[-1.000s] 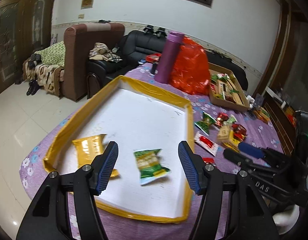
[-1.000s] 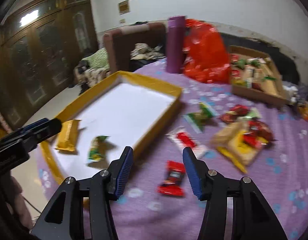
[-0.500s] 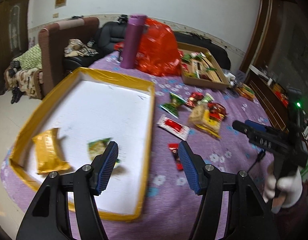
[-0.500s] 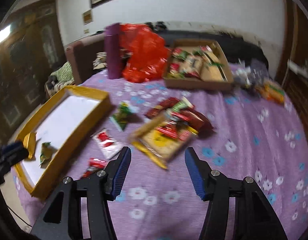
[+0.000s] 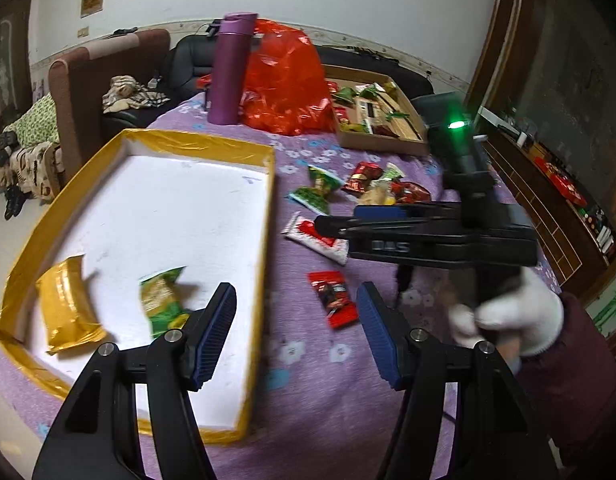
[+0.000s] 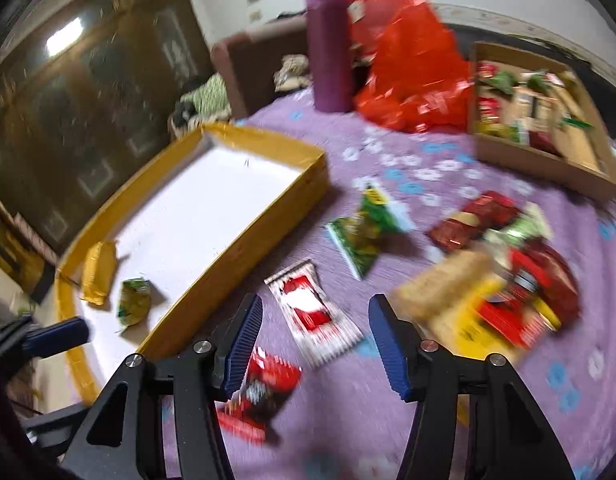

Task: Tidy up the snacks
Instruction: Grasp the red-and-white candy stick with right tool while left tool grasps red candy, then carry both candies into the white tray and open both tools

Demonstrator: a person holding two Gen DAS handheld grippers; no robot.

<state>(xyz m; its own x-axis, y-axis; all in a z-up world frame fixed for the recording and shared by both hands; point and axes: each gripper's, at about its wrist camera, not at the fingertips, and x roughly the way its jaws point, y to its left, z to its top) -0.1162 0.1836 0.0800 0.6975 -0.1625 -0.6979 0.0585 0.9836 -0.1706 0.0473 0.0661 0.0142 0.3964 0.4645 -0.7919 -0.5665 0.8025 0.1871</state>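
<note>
Broadly, largest thing first:
Table: a purple flowered cloth covers it, and everything else sits on that.
Tray: the yellow-rimmed tray with a white floor takes up the left of the table in both views.
Red bag: a red plastic bag stands at the far side, with the purple bottle upright just beside it on the left.
Cardboard box: an open cardboard box full of mixed packets sits at the far right.
Right tongs: the right gripper hangs over the cloth just right of the tray, jaws apart and nothing between them; a white-gloved hand holds its handle in the left view.
Left tongs: the left gripper hovers over the tray's near right rim, jaws apart at a middling width, empty.
Snack pile: a loose heap of red, tan and yellow packets lies right of centre, blurred in the right view.
Yellow packet: a yellow packet lies inside the tray at its near left corner.
Green packet in tray: a green packet lies just beside it, also on the white floor.
Green packet outside: another green snack rests on the cloth between tray and pile.
White-and-red packet: a white-and-red packet lies on the cloth under the right gripper's gap.
Red packet: a small red packet lies nearest, on the cloth between tray and gloved hand.
</note>
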